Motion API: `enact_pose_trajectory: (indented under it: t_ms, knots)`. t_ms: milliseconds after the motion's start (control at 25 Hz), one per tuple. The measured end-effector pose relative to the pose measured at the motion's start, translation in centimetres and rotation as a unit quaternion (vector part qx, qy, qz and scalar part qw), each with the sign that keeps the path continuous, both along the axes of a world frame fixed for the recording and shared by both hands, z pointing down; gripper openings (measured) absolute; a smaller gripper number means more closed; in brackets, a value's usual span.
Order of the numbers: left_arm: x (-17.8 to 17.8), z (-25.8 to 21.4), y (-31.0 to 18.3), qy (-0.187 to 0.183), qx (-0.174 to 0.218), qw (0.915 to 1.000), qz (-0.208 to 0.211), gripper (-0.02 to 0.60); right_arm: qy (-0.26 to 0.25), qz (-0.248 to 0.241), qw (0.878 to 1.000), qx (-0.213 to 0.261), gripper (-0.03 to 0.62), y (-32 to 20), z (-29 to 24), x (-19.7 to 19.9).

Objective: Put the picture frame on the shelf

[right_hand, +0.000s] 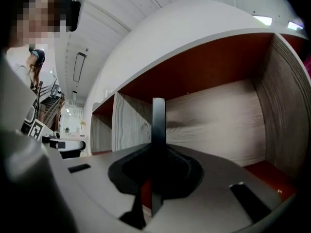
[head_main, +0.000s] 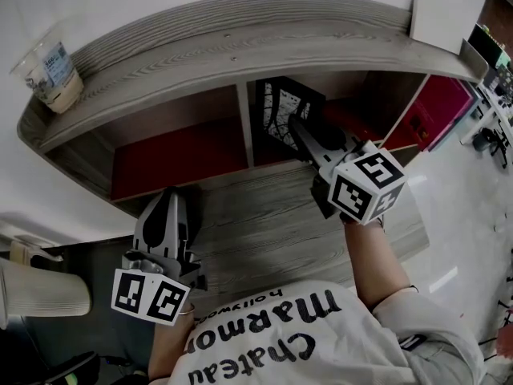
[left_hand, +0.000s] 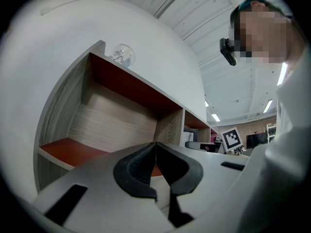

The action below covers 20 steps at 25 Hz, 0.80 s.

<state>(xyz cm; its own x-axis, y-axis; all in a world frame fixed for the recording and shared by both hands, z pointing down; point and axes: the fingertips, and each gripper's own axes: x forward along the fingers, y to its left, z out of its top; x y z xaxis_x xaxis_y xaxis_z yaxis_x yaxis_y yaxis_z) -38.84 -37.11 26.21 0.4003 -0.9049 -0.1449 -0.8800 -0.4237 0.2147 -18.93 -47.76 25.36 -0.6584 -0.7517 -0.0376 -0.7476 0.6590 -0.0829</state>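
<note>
The picture frame [head_main: 279,107], dark-edged with a black-and-white print, stands upright at the mouth of the shelf's [head_main: 240,48] right compartment. My right gripper [head_main: 300,133] is shut on its near edge. In the right gripper view the frame [right_hand: 158,123] shows edge-on as a thin dark strip clamped between the jaws, with the compartment's pale wood back wall and red floor behind it. My left gripper [head_main: 169,200] hangs low at the left, in front of the left compartment. Its jaws are shut with nothing in them [left_hand: 155,152].
A clear plastic cup [head_main: 50,70] stands on the shelf top at the left, and it also shows in the left gripper view [left_hand: 121,55]. A white panel [head_main: 439,13] leans at the top right. A wood divider [head_main: 245,123] splits the compartments. A white ribbed cup [head_main: 42,292] lies low at the left.
</note>
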Motion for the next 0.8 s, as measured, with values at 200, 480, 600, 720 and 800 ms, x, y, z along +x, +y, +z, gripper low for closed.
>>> enact_pose_trajectory:
  t_ms: [200, 480, 600, 720, 800]
  knots:
    - [0.2, 0.3, -0.1, 0.003, -0.001, 1.0000, 0.003, 0.017, 0.019, -0.009, 1.000, 0.001, 0.049, -1.1, 0.0, -0.5]
    - [-0.3, 0.3, 0.3, 0.005, -0.001, 1.0000, -0.006, 0.018, 0.029, -0.013, 0.999, 0.004, 0.049, -2.1, 0.1, -0.8]
    - [-0.5, 0.5, 0.5, 0.006, -0.002, 0.9999, -0.009, 0.017, 0.035, -0.018, 0.999, 0.006, 0.048, -2.6, 0.1, -1.1]
    - [-0.7, 0.6, 0.6, 0.007, -0.003, 0.9999, -0.012, 0.017, 0.037, -0.022, 0.999, 0.004, 0.048, -3.1, 0.1, -1.2]
    - [-0.9, 0.6, 0.6, 0.007, -0.004, 0.9999, -0.014, 0.017, 0.040, -0.025, 0.999, 0.002, 0.048, -3.4, 0.1, -1.4]
